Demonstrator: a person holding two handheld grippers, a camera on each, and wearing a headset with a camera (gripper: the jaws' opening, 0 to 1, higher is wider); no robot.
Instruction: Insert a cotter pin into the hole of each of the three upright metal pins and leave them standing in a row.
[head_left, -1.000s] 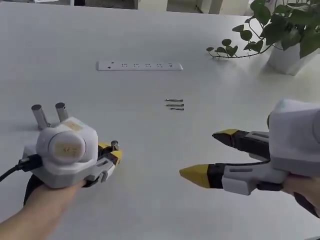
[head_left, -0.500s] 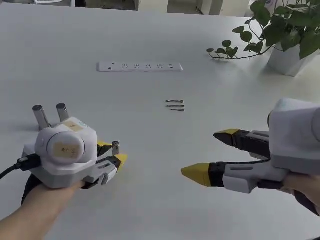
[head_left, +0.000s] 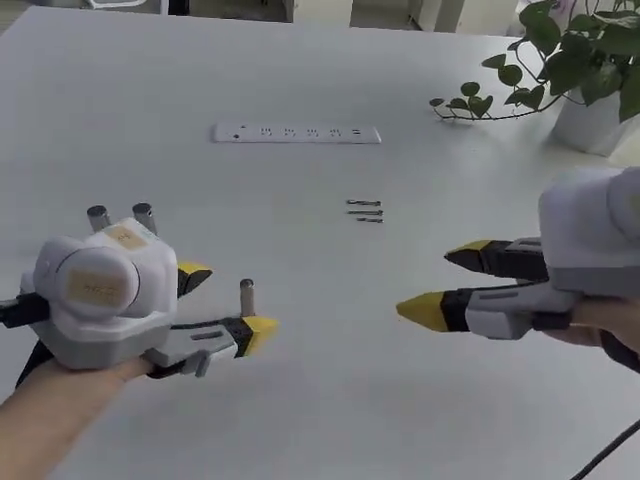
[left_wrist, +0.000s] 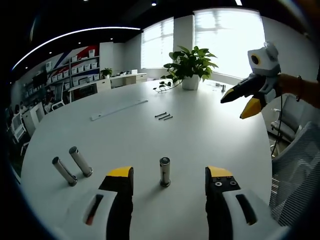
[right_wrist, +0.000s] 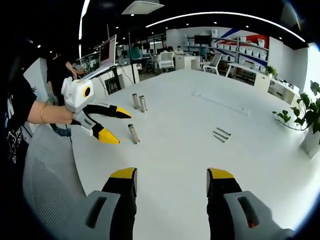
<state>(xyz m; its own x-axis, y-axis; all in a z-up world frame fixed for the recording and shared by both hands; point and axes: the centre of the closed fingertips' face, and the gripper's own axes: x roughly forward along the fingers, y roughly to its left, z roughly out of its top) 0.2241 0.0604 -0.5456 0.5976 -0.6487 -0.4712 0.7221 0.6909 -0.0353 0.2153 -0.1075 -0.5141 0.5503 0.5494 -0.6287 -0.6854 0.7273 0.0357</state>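
Note:
One upright metal pin (head_left: 246, 296) (left_wrist: 164, 171) (right_wrist: 133, 133) stands free on the white table, in the gap just ahead of my open left gripper (head_left: 228, 302) (left_wrist: 170, 173), touching neither jaw. Two more metal pins (head_left: 98, 218) (head_left: 145, 215) (left_wrist: 64, 170) (left_wrist: 80, 161) (right_wrist: 139, 102) stand close together behind and left of it. Three cotter pins (head_left: 365, 210) (left_wrist: 163, 116) (right_wrist: 220, 134) lie side by side mid-table. My right gripper (head_left: 432, 282) (right_wrist: 171, 175) hovers open and empty at the right, apart from everything; it also appears in the left gripper view as the right gripper (left_wrist: 248, 95).
A white power strip (head_left: 296, 133) (left_wrist: 119, 109) (right_wrist: 220, 104) lies beyond the cotter pins. A potted plant (head_left: 590, 60) (left_wrist: 190, 67) stands at the far right corner. Bare table (head_left: 330, 400) stretches between the grippers. Office chairs and desks surround the table.
My left gripper has gone from shut on the third pin to open, leaving that pin standing alone on the table. The right gripper stays about where it was; the head camera shifted slightly.

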